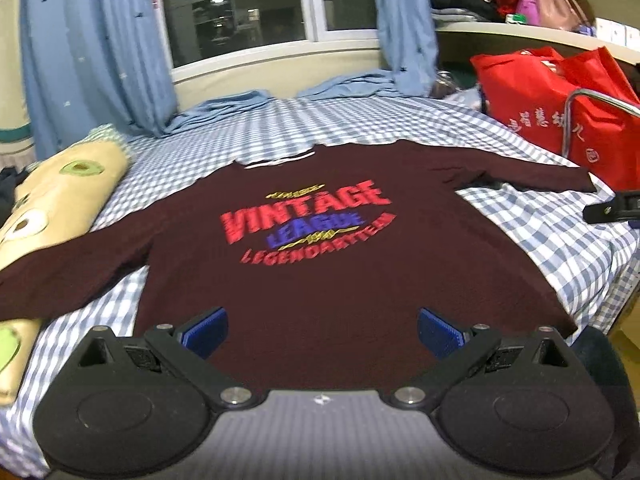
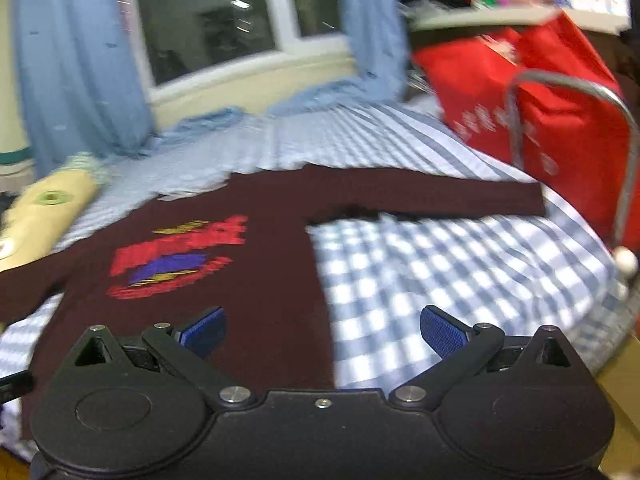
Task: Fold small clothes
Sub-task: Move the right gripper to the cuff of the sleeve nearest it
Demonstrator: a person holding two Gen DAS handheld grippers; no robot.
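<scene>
A dark maroon long-sleeved shirt with a red, blue and yellow "VINTAGE LEAGUE" print lies flat, face up, on a blue-and-white checked bed, both sleeves spread out. My left gripper is open and empty above the shirt's near hem. My right gripper is open and empty above the shirt's near right edge, with the right sleeve stretched out beyond it. The right wrist view is blurred. The right gripper's tip also shows in the left wrist view near the right sleeve cuff.
A red bag with a metal handle stands on the bed at the right. A beige patterned pillow lies at the left. Blue curtains and a window are behind. A cluttered shelf is at the back right.
</scene>
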